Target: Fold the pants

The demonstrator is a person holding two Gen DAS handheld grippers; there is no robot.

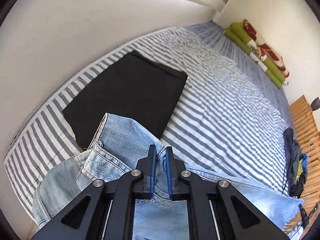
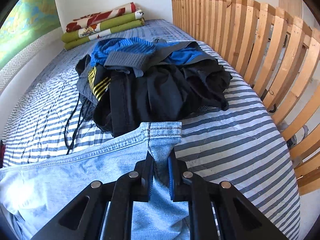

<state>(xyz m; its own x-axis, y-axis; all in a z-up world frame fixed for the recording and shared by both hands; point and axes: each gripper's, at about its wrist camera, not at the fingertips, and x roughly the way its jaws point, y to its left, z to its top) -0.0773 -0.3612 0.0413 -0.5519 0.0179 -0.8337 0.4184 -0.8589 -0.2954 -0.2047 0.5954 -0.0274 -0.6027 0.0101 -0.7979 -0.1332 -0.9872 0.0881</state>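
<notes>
The jeans [image 1: 128, 138] lie stretched along the near edge of the bed [image 1: 230, 104], on its blue-and-white striped cover. The left tongs [image 1: 160, 153] are closed narrow on a bunched fold of denim at the waistband end (the pocket with small studs shows just to their left). That end rests partly over a flat black cloth [image 1: 130, 92], which is spread near the bed's wall-side edge. The right tongs [image 2: 161, 156] are likewise pinched tight on denim, just below the stitched hem of a leg, and the hem sticks up past the fingertips. Just beyond that hem sits a heap of clothes [image 2: 156, 84], dark with blue and yellow-striped pieces, close to the edge that runs along a slatted wooden rail [image 2: 260, 46]; a black cord trails from the heap onto the cover. A folded green and red-flowered blanket [image 2: 104, 26] lies at the bed's far end, against the wall.
</notes>
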